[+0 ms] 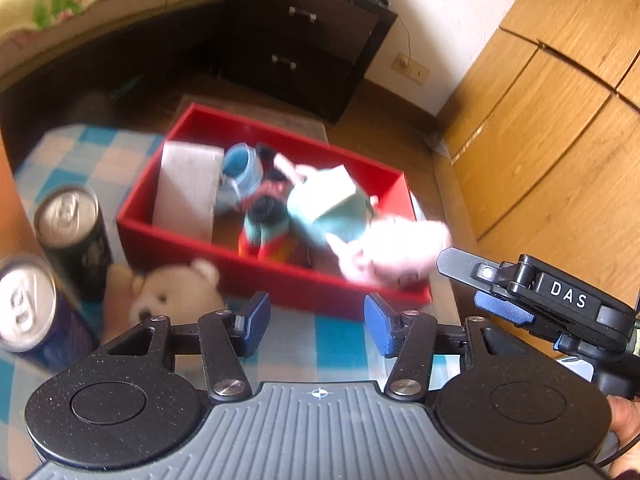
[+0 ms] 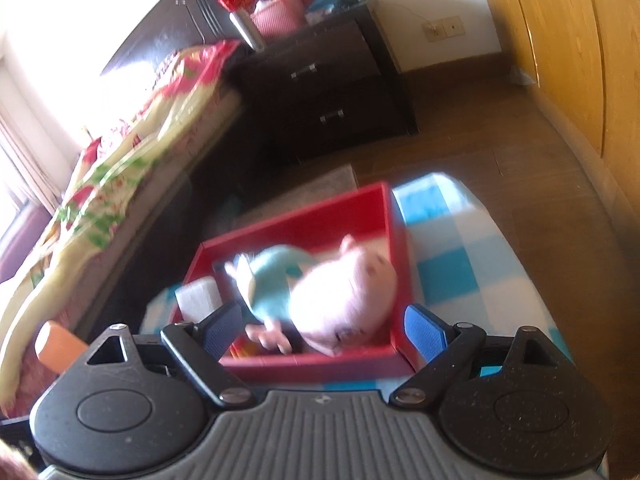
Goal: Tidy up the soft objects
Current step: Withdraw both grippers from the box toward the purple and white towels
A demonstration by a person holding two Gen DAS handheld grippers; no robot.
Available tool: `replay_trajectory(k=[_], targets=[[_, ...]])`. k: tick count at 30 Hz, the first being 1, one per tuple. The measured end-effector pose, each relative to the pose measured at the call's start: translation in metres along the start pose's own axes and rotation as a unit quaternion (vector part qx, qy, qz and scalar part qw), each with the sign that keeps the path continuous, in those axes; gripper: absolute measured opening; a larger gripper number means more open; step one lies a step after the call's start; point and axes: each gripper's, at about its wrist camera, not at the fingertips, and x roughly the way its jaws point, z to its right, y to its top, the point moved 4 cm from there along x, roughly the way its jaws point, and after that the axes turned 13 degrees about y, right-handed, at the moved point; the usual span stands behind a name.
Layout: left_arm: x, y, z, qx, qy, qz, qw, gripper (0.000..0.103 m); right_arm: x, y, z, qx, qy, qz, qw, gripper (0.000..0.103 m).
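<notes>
The pink plush pig in a teal dress (image 2: 340, 292) lies in the open red rectangular box (image 1: 264, 280), head toward the near right corner, blurred as if tumbling or just settling. With it sit a striped knitted soft toy (image 1: 266, 216), a blue-and-grey soft item (image 1: 240, 174) and a pale grey foam block (image 1: 186, 192). I judge the pig's placement as good as done.

My right gripper (image 2: 320, 332) hangs just short of the box's near wall, jaws wide apart and gripping nothing; the pig shows beyond them, untouched. My left gripper (image 1: 316, 324) has its jaws about half open, also empty, over the blue-and-white checked tabletop (image 1: 332, 332).

One soft thing is left outside: a cream teddy bear (image 1: 176, 292), on the tabletop just beside the box's near wall and close to two drink cans (image 1: 72, 220). Next, I reckon, the left jaws swing over to the bear and close on it without knocking the cans.

The only readable writing is "DAS" on the right gripper's body, seen in the left view. The can labels are too blurred to read.
</notes>
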Motion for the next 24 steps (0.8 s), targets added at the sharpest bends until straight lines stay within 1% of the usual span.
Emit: replay_trajectory(k=[4, 8, 16, 19, 24], targets=[[-0.002, -0.014, -0.002, 0.009, 0.002, -0.013, 0.9999, 0.054, -0.007, -0.016, 0.003, -0.004, -0.005, -0.017, 1.000, 0.069], [-0.004, -0.027, -0.004, 0.014, -0.001, -0.026, 0.9996, 0.058, -0.011, -0.034, 0.002, -0.013, -0.007, -0.041, 0.999, 0.069], [0.000, -0.053, -0.004, 0.025, 0.002, -0.055, 0.9981, 0.059, -0.015, -0.061, 0.006, -0.017, -0.017, -0.079, 0.997, 0.069], [0.002, -0.063, -0.004, 0.029, 0.000, -0.070, 0.9971, 0.060, -0.020, -0.071, 0.007, -0.018, -0.021, -0.088, 0.996, 0.070], [0.000, -0.080, -0.007, 0.031, 0.001, -0.089, 0.9955, 0.062, -0.022, -0.096, 0.006, -0.034, -0.036, -0.116, 0.992, 0.070]])
